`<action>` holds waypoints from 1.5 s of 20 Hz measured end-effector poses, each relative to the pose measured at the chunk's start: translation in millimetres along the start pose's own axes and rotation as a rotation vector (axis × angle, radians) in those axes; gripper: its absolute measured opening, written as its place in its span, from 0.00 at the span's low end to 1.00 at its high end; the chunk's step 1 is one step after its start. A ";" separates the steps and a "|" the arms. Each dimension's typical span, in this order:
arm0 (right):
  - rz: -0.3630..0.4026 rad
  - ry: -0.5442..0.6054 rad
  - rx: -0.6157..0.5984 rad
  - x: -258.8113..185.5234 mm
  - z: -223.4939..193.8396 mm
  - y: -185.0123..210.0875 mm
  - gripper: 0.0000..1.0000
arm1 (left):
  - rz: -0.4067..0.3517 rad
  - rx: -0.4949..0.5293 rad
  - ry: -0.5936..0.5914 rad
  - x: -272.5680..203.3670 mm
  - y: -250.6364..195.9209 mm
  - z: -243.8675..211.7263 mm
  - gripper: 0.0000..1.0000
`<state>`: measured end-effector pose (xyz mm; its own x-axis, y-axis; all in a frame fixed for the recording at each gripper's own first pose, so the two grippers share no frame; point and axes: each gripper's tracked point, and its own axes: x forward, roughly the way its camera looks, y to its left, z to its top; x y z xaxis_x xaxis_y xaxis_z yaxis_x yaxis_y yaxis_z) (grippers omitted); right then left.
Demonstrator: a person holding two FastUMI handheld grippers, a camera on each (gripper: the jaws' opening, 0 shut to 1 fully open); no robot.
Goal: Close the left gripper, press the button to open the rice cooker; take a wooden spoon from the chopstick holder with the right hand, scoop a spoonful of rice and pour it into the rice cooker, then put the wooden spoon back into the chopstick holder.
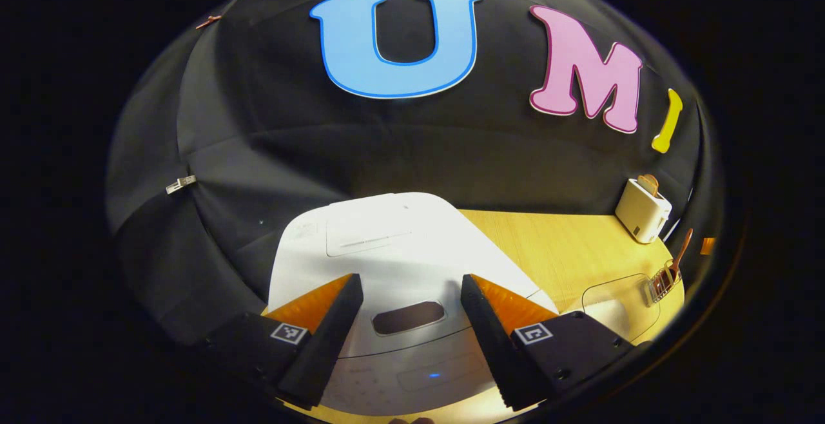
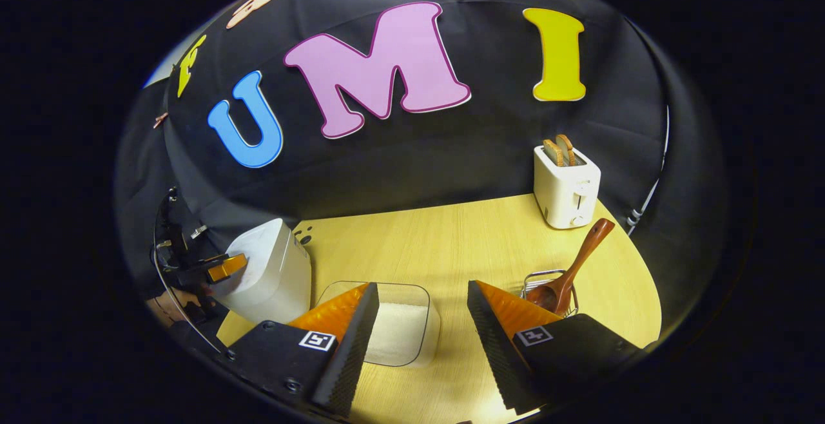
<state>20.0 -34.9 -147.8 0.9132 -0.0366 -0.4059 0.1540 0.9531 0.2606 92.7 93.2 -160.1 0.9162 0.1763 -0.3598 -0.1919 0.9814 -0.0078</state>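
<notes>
A: Starting at the left edge of the bench, where is the rice cooker?

B: The white, rounded plastic rice cooker (image 1: 387, 250) sits there with its lid down. The left gripper (image 1: 409, 321) hovers over its front, fingers spread wide with nothing between them, so I judge it is lining up on the dark oval button (image 1: 408, 317) and must close before pressing.

A: And further right?

B: Mid-bench, a clear square container of white rice (image 2: 399, 330) stands handy for scooping. The right gripper (image 2: 422, 340) is above it, fingers also apart and empty. Toward the right edge, the brown wooden spoon (image 2: 573, 269) leans bowl-down in the wire chopstick holder (image 2: 544, 282), handle up for grasping. A white toaster (image 2: 566, 185) stands at the back right.
</notes>
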 end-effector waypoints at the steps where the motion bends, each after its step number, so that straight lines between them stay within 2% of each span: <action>1: 0.007 0.002 -0.002 1.5 -1.2 3.1 0.86 | 0.005 -0.001 -0.005 1.1 -0.4 -1.9 1.00; 9: 0.042 0.004 -0.044 -2.2 0.0 23.2 0.86 | 0.017 0.021 -0.039 -9.9 -0.5 14.0 0.98; 10: 0.040 0.001 -0.051 -3.9 1.3 22.6 0.89 | 0.014 0.026 -0.062 -14.0 -1.8 18.8 0.96; 14: 0.018 -0.001 -0.053 -8.2 4.4 18.6 0.97 | -0.060 0.050 -0.134 -39.3 -25.9 43.0 0.96; 22: -0.021 -0.068 -0.135 -23.3 23.1 13.5 0.97 | -0.223 -0.005 -0.215 -94.4 -77.0 73.3 0.96; 26: -0.038 -0.116 -0.203 -36.1 37.5 9.7 0.97 | -0.237 -0.023 -0.229 -110.8 -82.4 70.0 0.96; 30: -0.016 -0.124 -0.187 -45.5 41.1 11.6 0.96 | -0.249 -0.026 -0.231 -114.8 -83.9 66.3 0.95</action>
<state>-4.3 -34.6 -90.3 0.9522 -0.0780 -0.2953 0.1069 0.9908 0.0830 26.9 -4.3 -56.3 0.9910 -0.0533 -0.1225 0.0420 0.9947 -0.0935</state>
